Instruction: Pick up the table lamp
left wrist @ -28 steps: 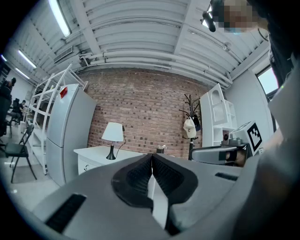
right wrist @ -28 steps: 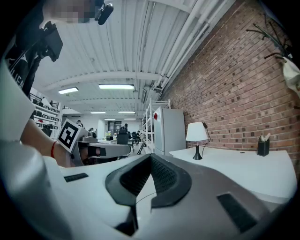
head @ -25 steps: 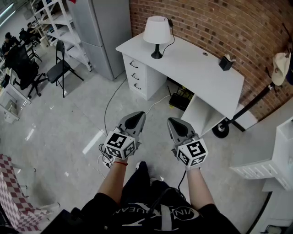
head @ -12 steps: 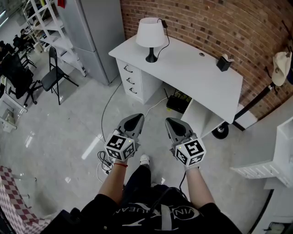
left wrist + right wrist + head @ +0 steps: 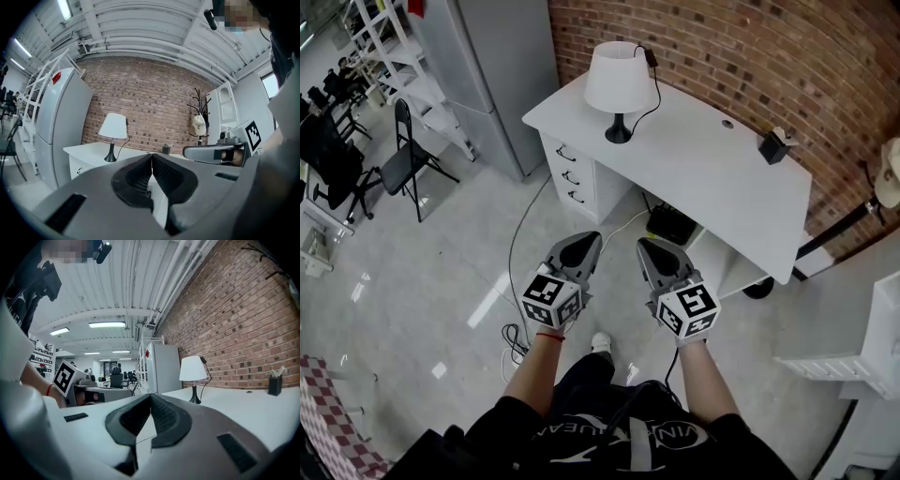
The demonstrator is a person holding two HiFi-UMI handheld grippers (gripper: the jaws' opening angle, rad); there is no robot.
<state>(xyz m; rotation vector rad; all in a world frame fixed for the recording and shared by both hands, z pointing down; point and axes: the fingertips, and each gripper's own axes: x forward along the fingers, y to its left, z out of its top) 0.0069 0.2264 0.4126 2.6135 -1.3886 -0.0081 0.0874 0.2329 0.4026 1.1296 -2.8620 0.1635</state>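
Observation:
The table lamp point(image 5: 618, 86), white shade on a black stem and base, stands on the near left part of the white desk point(image 5: 712, 159) by the brick wall. It also shows in the left gripper view as the lamp point(image 5: 114, 133) and in the right gripper view as the lamp point(image 5: 193, 375). My left gripper point(image 5: 584, 246) and right gripper point(image 5: 651, 250) are held side by side over the floor, well short of the desk. Both are shut and hold nothing.
A black pen holder point(image 5: 773, 147) sits at the desk's far right. A black cord runs from the lamp up the wall; a white cable point(image 5: 517, 234) trails over the floor. A grey cabinet point(image 5: 492, 70) stands left of the desk, a folding chair point(image 5: 401, 159) further left, a white shelf unit point(image 5: 862, 356) at right.
Both grippers have moved forward together towards the desk, which now looks closer and larger. Their jaws have stayed shut.

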